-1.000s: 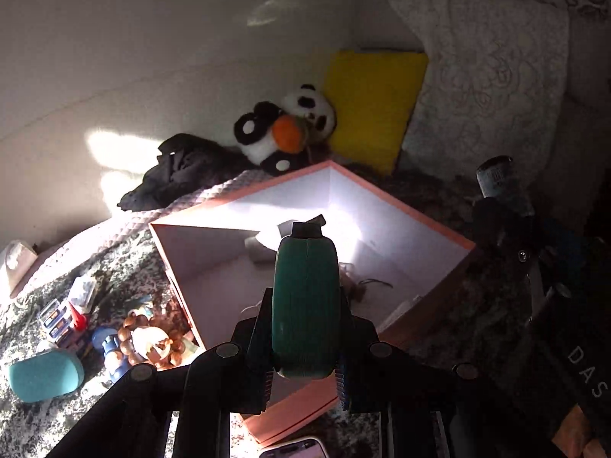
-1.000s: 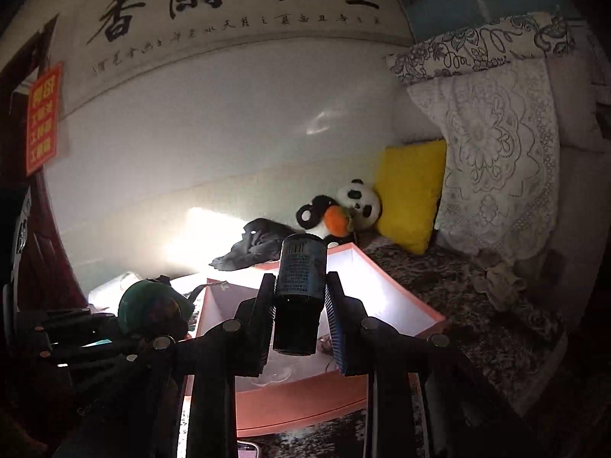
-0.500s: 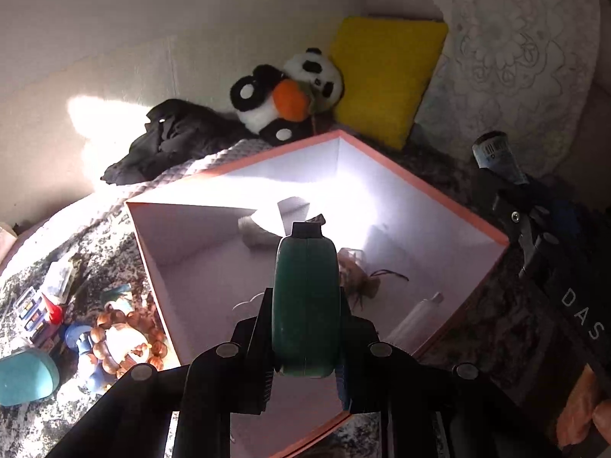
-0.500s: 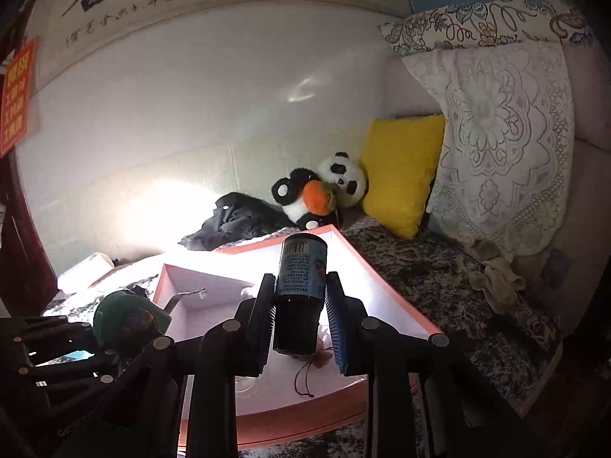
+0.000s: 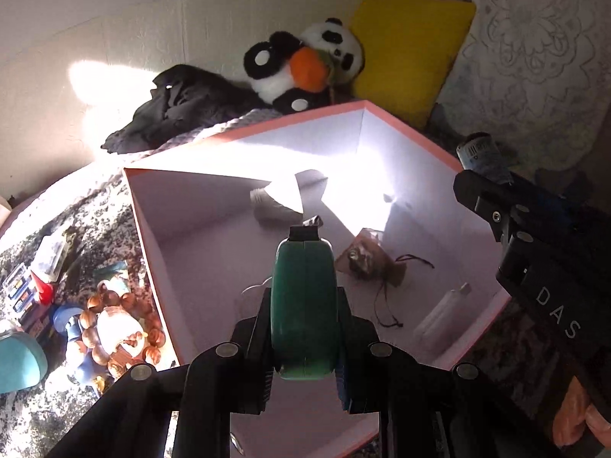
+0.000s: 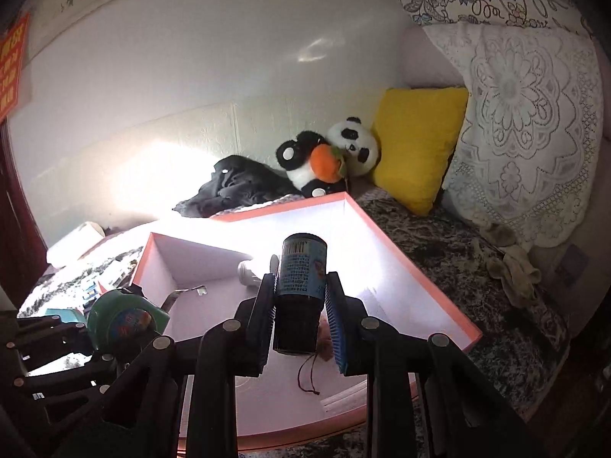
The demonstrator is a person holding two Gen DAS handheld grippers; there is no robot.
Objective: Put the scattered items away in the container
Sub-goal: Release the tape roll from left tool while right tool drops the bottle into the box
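My left claw (image 5: pixel 304 328) grips the green tape measure (image 5: pixel 304 305) by its flat sides; it looks stiff and compact. My right claw (image 6: pixel 299 315) pinches the smooth dark bottle (image 6: pixel 299 290) mid-body over the pink box (image 6: pixel 420 278); it may slip.

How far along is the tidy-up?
Partway. The pink box already holds a brown pouch and white tube. Left tongs grip a green tape measure, right tongs a dark bottle. Beads and small items remain outside.
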